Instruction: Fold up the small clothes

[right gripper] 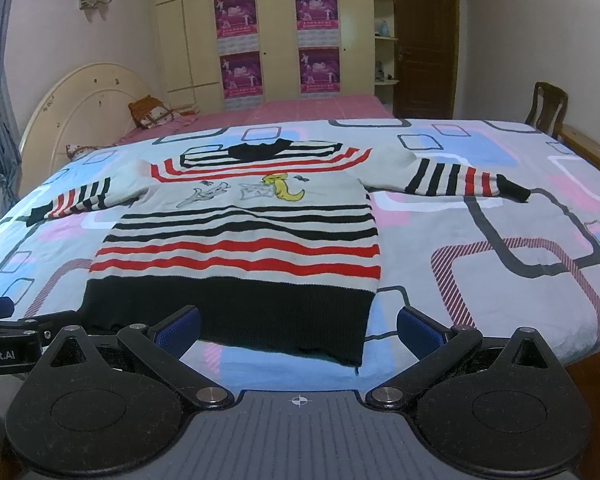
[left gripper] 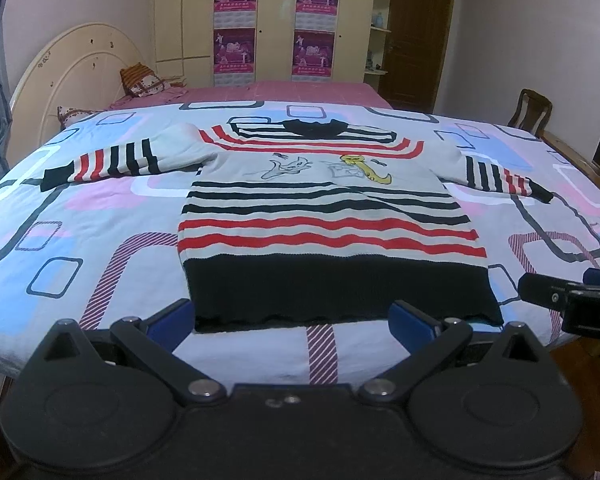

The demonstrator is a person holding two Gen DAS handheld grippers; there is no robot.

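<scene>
- A small striped sweater (left gripper: 328,208) is laid flat, front up, on a patterned bedspread (left gripper: 100,232) that covers the near part of a bed.
- The collar (left gripper: 312,126) is pointed away from both cameras, toward the wardrobe (left gripper: 268,20); the dark hem band (left gripper: 340,288) is turned toward the near edge of the bed.
- The body's long axis is thus run from near to far, while both sleeves are spread sideways, roughly at right angles to it.
- The left sleeve (left gripper: 100,164) is extended toward the curved headboard (left gripper: 72,76); the right sleeve (right gripper: 468,180) is extended toward the wooden chair (right gripper: 548,104).
- A cartoon print with a yellow figure (right gripper: 284,190) is seen across the chest, between the red shoulder stripes and the dark stripes below.
- The left gripper (left gripper: 292,320) is held at the near edge of the bed, just before the hem; its blue pads (left gripper: 172,320) are set wide apart and nothing is held between them.
- The right gripper (right gripper: 300,330) is held likewise, toward the hem's right corner; its jaws are spread wide and are empty.
- Contact between the pads and the cloth cannot be judged.
</scene>
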